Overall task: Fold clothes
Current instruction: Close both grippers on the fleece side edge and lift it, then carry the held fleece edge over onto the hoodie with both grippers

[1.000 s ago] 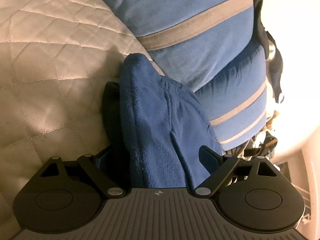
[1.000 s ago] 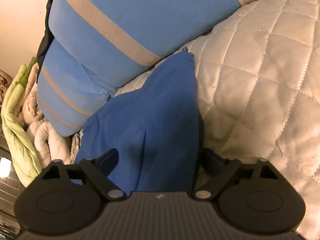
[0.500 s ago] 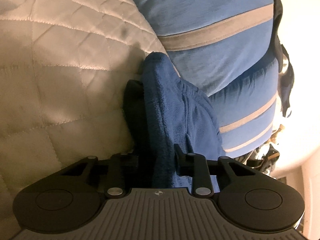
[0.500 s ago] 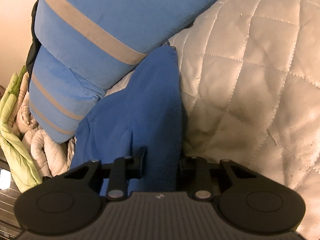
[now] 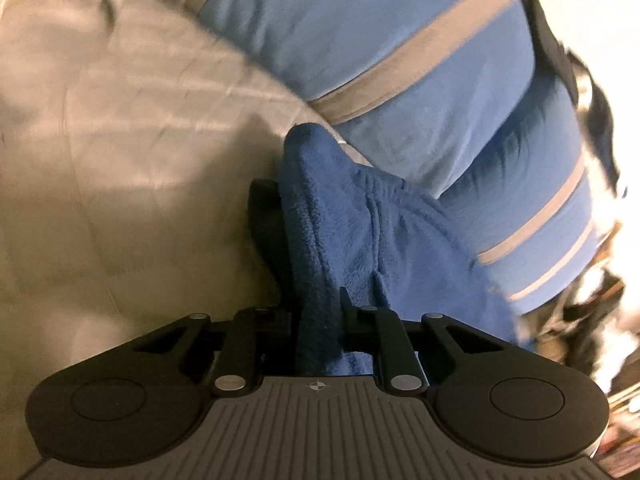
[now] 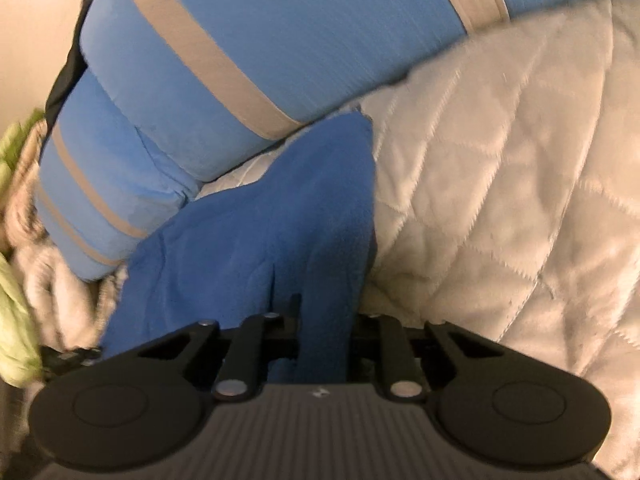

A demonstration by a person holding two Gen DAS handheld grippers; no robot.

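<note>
Left tongs (image 5: 318,316): jaws have just been closing, now pinching a bunched edge of the blue fleece garment (image 5: 360,232). Right tongs (image 6: 324,316): jaws have just been closing too, pinching another gathered edge of the same garment (image 6: 256,248).

Garment lies on the quilted bed cover (image 6: 500,200), its far end touching the striped blue pillow (image 5: 400,40) stacked toward the head of the bed. A dark lining or second layer shows under the fleece in the left view; cannot tell which.

Both views blurred, so how deep the cloth sits between the pads is unclear.

Judgement: the step in hand is lifting the two pinched edges to spread the piece. Raise both hands evenly, keep the held edge taut between them, and draw it clear of the pillow so it does not snag. Fleece is thick and should not slip easily.

Far left of the right view: a green and cream bundle (image 6: 16,280) beyond the bed edge.
</note>
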